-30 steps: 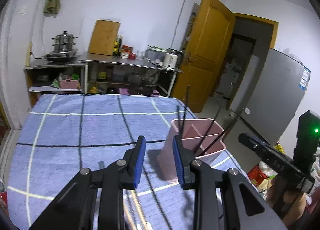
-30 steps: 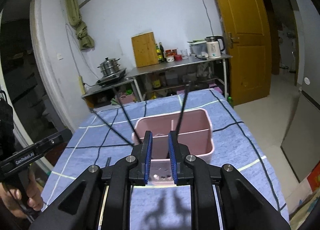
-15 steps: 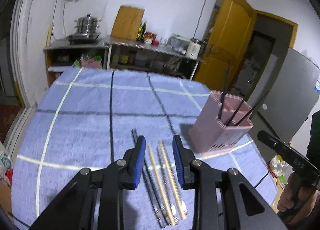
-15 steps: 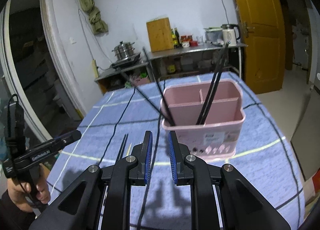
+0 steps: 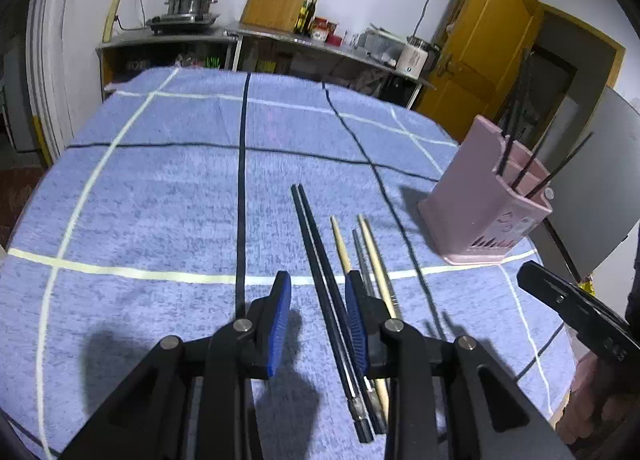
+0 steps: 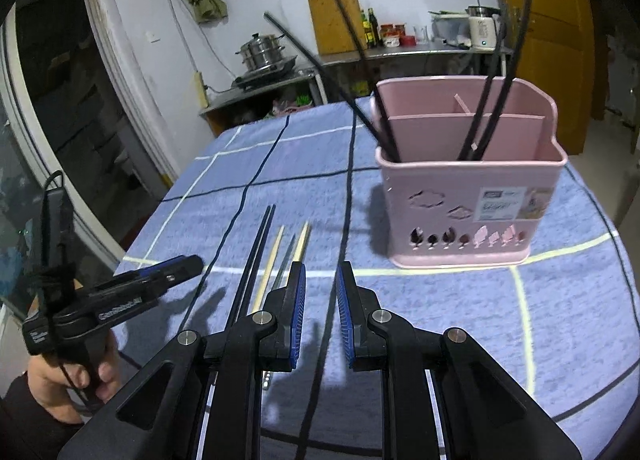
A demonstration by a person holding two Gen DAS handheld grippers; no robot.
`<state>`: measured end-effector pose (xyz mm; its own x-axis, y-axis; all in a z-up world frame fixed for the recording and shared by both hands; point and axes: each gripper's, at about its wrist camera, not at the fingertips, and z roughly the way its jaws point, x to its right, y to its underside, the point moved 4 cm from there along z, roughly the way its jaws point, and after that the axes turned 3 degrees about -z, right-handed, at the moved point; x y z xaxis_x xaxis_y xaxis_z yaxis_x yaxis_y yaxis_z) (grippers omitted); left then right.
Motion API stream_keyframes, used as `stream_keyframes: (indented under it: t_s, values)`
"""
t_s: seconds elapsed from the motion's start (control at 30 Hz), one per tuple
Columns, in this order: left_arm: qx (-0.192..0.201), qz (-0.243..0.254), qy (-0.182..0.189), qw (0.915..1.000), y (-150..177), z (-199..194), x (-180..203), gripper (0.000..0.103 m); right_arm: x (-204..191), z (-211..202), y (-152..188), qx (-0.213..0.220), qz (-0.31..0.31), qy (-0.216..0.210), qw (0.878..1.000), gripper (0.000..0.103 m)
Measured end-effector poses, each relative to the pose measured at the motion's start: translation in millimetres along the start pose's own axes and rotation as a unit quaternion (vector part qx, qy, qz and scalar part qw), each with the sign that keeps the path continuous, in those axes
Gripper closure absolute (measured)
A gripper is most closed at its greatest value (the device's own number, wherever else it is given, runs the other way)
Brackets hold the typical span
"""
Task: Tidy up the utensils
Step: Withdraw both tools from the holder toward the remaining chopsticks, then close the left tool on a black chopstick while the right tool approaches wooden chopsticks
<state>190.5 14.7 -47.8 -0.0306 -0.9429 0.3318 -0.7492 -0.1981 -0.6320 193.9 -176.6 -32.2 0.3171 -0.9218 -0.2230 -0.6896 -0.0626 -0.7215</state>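
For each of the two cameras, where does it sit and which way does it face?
Left wrist: on the left tool, facing down over the chopsticks lying on the blue cloth; the right tool and hand show at right.
Right wrist: on the right tool, facing the pink holder; the left tool and hand show at left.
Shared: chopsticks, holder, cloth.

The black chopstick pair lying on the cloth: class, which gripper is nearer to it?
Left. The left gripper hovers directly over the black chopstick pair, its open jaws straddling it. The right gripper sits off to the pair's right, past the lighter chopsticks.
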Motion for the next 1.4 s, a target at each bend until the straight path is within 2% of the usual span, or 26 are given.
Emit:
stream_keyframes:
  t_s: [0.4, 0.83, 0.9, 0.97, 1.0, 1.2, 1.4]
  values:
    - [-0.03, 0.004, -0.013, 0.9995, 1, 43, -1, 0.074, -3, 23, 4, -0.024, -0.002, -0.01, 1.0, 0.086]
    - [-0.029, 0.031, -0.044, 0.9981, -1, 56, 1, 0.074, -1, 31, 6, -0.03, 0.005, -0.013, 0.999, 0.086]
    - [-0.028, 0.042, -0.051, 0.9974, -1, 56, 1, 0.078, -2, 30, 6, -0.03, 0.005, -0.014, 0.999, 0.086]
    - [-0.029, 0.044, -0.058, 0.997, -1, 56, -1, 0.089, -3, 30, 6, -0.03, 0.004, -0.015, 0.999, 0.086]
    - [-0.03, 0.043, -0.061, 0.9968, -1, 56, -2, 0.09, -5, 30, 5, -0.029, 0.003, -0.015, 0.999, 0.086]
    - [-0.035, 0.035, -0.057, 0.9971, 0, 46, -20, 0.093, -19, 39, 1, -0.032, -0.012, -0.028, 0.999, 0.086]
    - [-0.028, 0.015, -0.077, 0.9965, 0, 32, -52, 0.093, -43, 64, -9, -0.043, -0.031, -0.05, 0.997, 0.086]
